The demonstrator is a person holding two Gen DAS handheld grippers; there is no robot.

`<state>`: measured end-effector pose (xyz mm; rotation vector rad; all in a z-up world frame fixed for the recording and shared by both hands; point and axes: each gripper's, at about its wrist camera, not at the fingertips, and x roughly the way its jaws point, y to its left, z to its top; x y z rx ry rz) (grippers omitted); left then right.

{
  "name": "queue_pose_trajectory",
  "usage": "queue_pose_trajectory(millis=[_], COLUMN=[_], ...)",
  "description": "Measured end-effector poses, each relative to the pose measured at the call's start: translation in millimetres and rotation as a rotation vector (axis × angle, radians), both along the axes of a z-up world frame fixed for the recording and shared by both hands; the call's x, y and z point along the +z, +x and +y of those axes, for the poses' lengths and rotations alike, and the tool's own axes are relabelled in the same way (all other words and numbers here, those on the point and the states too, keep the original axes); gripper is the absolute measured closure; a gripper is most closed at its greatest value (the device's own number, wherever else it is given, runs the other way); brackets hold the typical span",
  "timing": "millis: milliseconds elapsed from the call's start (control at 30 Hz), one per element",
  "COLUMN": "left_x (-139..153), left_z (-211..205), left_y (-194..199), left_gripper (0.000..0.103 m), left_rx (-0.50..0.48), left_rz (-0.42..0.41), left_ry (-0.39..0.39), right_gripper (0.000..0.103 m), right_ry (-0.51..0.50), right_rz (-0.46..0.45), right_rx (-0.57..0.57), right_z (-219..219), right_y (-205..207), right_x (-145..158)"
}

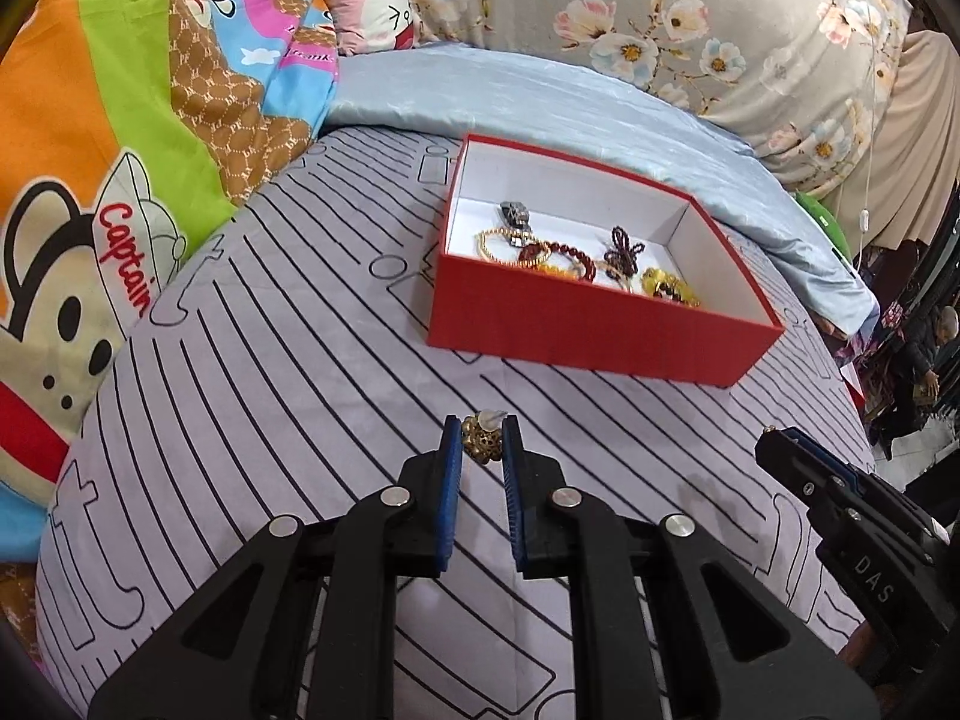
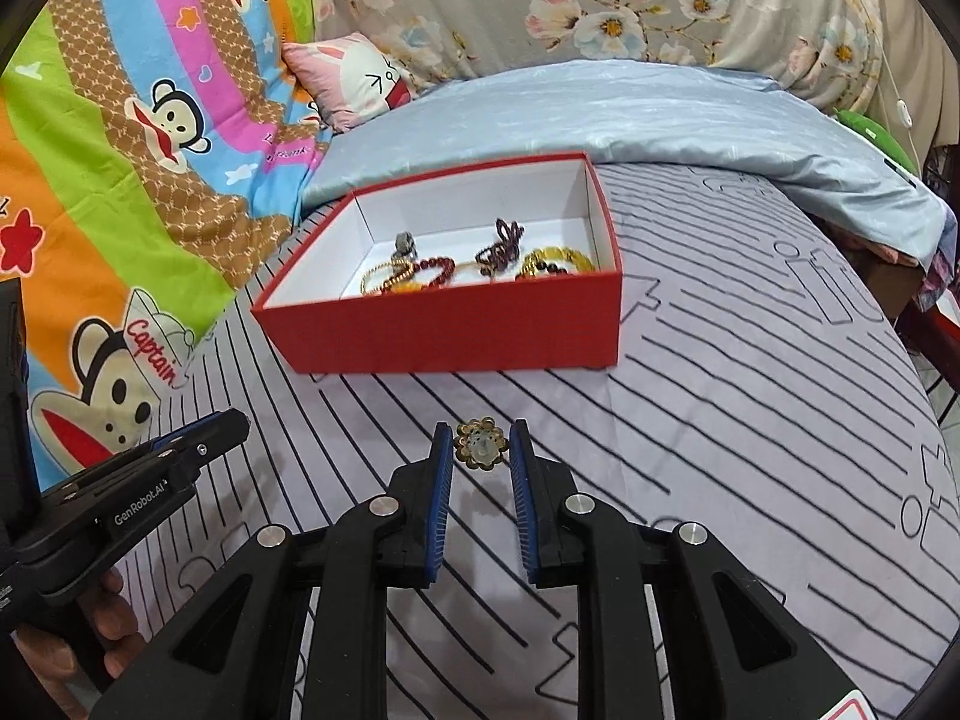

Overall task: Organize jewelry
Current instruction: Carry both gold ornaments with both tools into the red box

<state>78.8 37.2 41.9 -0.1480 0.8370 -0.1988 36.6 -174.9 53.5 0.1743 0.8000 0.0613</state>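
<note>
A red box [image 1: 576,330] with a white inside stands on the striped bedsheet and holds several bracelets and bead pieces [image 1: 561,255]; it also shows in the right wrist view [image 2: 456,324]. My left gripper [image 1: 482,441] has its jaws closed on a small gold flower-shaped ornament [image 1: 479,444], held just above the sheet. In the right wrist view a gold flower ornament [image 2: 478,443] lies on the sheet between the fingertips of my right gripper [image 2: 478,447], whose jaws stand apart around it without touching.
A colourful cartoon quilt [image 1: 90,180] is piled at the left, a pale blue pillow [image 1: 540,96] lies behind the box, and floral fabric [image 1: 720,30] hangs at the back. The bed's edge drops away at the right [image 2: 924,360].
</note>
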Motion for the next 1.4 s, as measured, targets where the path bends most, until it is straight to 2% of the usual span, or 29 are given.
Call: queue_pose_trajectory(millis=[267,567,867,1400], left_x=[24.4,46.4,46.7,27.9], left_z=[-7.1,-28.5,-45.5,-64.6], left_y=[19.7,56.0,89.9,134.4], left_gripper=[0.09,0.09,0.09,0.09], left_rx=[-0.016,-0.04,-0.053,-0.061], left_rz=[-0.057,-0.106,-0.116,-0.089], left_ry=[-0.007,0.022,0.054,0.092], right_gripper=[0.085,0.085,0.085,0.085], right_ry=[-0.006,-0.028,-0.044,-0.042], right_rz=[-0.045,-0.101,-0.123,-0.082], right_rx=[0.011,0.015,0.016,0.014], right_z=[2.0,-0.5,-2.3,-11.4], right_y=[22.0,56.2,92.1,137.4], right_x=[17.9,38.5,44.6,27.1])
